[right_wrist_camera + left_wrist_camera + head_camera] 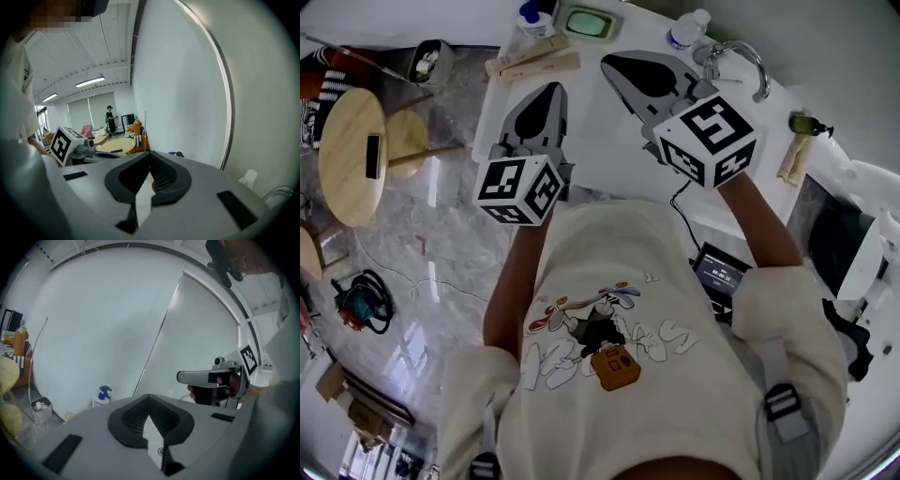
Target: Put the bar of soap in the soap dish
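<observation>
A green soap dish [589,22] stands at the far edge of the white counter [609,150], and a pale bar seems to lie in it. Both grippers hang in the air above the counter, well short of the dish. My left gripper [551,88] has its jaws together with nothing between them; in its own view the tips [149,397] meet against a bare wall. To its right, my right gripper [607,62] is also shut and empty, its tips [150,153] closed. Neither gripper view shows the dish or the soap.
On the counter's far side are a blue-capped spray bottle [530,14], wooden pieces [532,64], a clear bottle [687,28] and a chrome tap [741,56]. A small green bottle [806,123] sits at the right. A round wooden table [352,155] stands on the floor at left.
</observation>
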`<move>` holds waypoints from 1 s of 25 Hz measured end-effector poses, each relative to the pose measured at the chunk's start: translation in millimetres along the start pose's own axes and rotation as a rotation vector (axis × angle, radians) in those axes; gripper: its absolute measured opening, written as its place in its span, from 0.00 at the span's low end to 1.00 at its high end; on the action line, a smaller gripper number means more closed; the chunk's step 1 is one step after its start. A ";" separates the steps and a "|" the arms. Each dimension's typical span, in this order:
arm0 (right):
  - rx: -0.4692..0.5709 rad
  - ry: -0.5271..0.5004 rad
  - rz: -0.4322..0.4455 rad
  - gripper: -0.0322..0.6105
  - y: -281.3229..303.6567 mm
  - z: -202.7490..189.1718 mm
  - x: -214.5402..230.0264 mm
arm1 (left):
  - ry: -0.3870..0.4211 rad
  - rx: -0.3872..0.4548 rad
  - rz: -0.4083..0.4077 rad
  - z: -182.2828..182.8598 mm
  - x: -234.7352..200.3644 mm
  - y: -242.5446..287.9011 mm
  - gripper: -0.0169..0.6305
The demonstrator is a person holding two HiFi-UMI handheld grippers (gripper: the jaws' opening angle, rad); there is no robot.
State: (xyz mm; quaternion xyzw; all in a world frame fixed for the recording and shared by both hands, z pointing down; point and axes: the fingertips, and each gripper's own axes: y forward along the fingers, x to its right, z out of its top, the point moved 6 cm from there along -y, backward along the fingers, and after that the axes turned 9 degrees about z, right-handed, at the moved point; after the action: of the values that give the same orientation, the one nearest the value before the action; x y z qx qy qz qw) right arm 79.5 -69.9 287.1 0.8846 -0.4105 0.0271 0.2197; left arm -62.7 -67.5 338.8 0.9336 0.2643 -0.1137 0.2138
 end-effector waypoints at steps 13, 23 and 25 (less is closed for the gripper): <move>0.129 -0.004 -0.044 0.06 -32.7 9.9 -36.4 | 0.015 0.072 -0.036 25.5 19.2 -41.8 0.04; 0.098 -0.008 -0.031 0.06 -33.5 -3.8 -50.4 | 0.012 0.051 -0.050 18.7 23.6 -62.7 0.04; 0.096 -0.013 -0.037 0.06 -33.7 -4.9 -52.2 | 0.011 0.044 -0.056 16.3 23.4 -65.9 0.04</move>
State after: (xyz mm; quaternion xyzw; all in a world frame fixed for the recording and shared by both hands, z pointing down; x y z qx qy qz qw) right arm 70.6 -11.4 267.2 0.9016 -0.3939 0.0367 0.1749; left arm -80.5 -13.9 294.4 0.9309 0.2890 -0.1205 0.1883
